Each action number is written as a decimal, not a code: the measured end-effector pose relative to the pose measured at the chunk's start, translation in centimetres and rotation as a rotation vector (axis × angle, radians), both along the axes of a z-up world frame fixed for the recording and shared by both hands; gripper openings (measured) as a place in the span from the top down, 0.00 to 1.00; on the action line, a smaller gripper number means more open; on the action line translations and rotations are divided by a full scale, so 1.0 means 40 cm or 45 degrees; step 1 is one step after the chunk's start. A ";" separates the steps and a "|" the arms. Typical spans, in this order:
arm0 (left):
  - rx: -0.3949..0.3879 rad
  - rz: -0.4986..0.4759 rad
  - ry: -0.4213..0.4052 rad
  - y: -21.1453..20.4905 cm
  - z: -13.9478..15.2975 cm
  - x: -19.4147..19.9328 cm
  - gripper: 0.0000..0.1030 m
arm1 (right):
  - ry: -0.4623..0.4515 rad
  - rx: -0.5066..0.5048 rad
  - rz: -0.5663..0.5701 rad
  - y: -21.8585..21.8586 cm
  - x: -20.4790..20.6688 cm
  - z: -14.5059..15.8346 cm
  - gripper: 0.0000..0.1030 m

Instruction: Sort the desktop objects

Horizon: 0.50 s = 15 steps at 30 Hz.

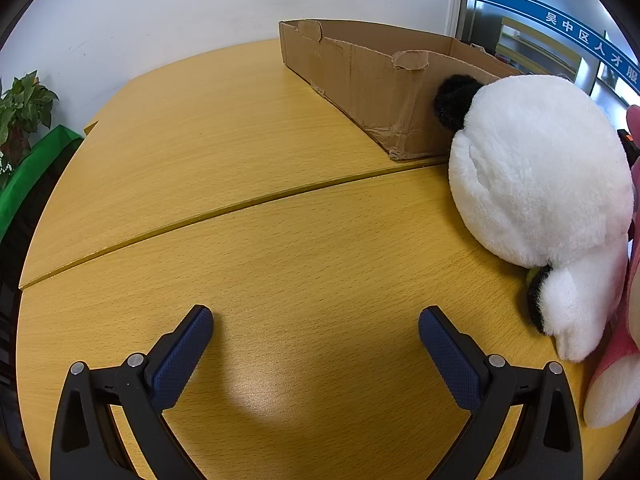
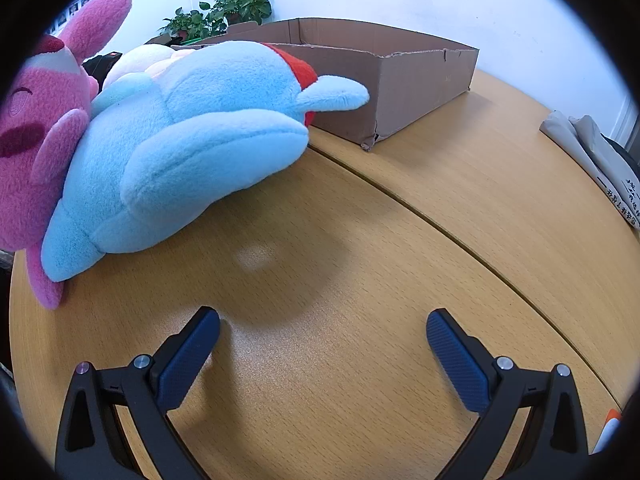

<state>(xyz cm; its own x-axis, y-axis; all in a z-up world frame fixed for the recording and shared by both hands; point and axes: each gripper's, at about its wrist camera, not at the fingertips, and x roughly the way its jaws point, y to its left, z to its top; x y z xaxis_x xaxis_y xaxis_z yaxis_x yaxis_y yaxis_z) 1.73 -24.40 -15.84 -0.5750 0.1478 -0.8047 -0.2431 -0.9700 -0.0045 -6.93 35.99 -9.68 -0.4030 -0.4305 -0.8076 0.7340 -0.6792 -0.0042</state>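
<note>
Left gripper point(image 1: 316, 330): your jaws stand wide apart with nothing between them, hovering low over bare wooden table point(image 1: 248, 128).
Right gripper point(image 2: 323, 332): spread wide too, empty, over the same tabletop.
Panda plush point(image 1: 540, 184): it lies to the right and ahead of your left tool, white back toward the camera, one black ear pressed against the cardboard box point(image 1: 360, 80). A paw reaches down toward the near-right edge of that view.
Blue plush point(image 2: 188, 152): it lies ahead and to the left of your right tool, on its side. Its long axis runs from lower left to upper right, and a tapered limb points toward the box.
Pink plush point(image 2: 36, 132): it sits tight against the blue one on the far-left side, partly beneath it.
Box position: beyond both toys, open-topped, just across the seam in the tabletop. In the right wrist view its near wall touches or sits just behind the blue toy; I can't tell which.
Nearer hand: judging from both views, your right tool is nearer the blue plush and your left is nearer the panda.
Key relation: the blue toy's length crosses your right tool's line of approach at a slant, so you'd likely swing left and close across its narrower girth.
Likely destination: the box, as a guess from the task.
</note>
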 end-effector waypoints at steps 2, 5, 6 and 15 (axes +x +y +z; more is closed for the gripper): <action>0.000 0.000 0.000 -0.001 0.000 0.000 0.00 | 0.000 0.000 0.000 0.000 0.000 0.000 0.00; 0.000 0.000 0.000 -0.002 0.000 0.001 0.00 | 0.000 0.000 0.000 0.000 0.001 0.000 0.00; 0.000 0.000 0.000 -0.002 0.000 0.002 0.00 | 0.000 0.000 0.000 0.000 0.002 0.000 0.00; 0.001 0.016 0.000 -0.004 0.000 0.001 0.00 | 0.003 0.002 -0.118 -0.017 0.008 0.000 0.00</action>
